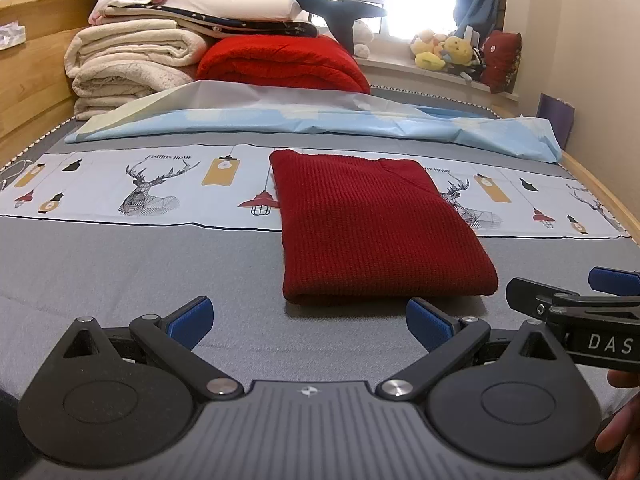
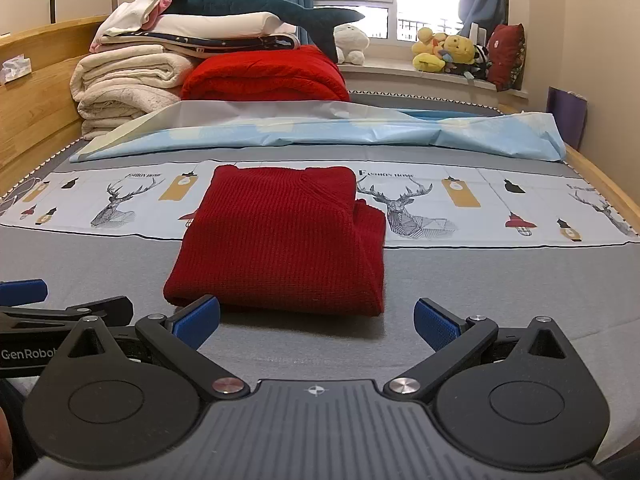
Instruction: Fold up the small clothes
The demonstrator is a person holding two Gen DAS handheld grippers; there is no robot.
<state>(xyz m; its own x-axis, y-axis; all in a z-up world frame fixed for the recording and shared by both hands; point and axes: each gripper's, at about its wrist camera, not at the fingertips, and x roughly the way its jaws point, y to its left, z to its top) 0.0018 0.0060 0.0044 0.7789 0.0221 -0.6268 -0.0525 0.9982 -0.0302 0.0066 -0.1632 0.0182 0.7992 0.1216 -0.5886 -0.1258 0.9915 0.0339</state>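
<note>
Garment: the dark red waffle-knit sweater [image 1: 372,220] lies folded into a compact rectangle on the grey bed sheet [image 1: 120,264], in the middle of both frames; its far part covers the pale printed band with deer and lamps [image 1: 152,188].
Fold quality: in the right wrist view the layers do not match; a lower layer [image 2: 370,232] sticks out on the right side.
Left claw: the left claw [image 1: 310,322] is released, jaws wide apart, holding nothing, low in the frame just before the near edge of the sweater.
Right claw: the right claw [image 2: 316,322] is also released and empty, close to the near edge; its left blue pad [image 2: 198,320] overlaps the sweater's near left corner in the picture, contact I cannot tell.
Stage: the folding seems nearly finished or finished.
Advice: if one more fold is wanted, take both near corners through all layers, lift together, and lay them evenly on the far edge. First tuck in the layer that sticks out.
Background: folded blankets [image 1: 132,60] are stacked at the upper left.
</note>
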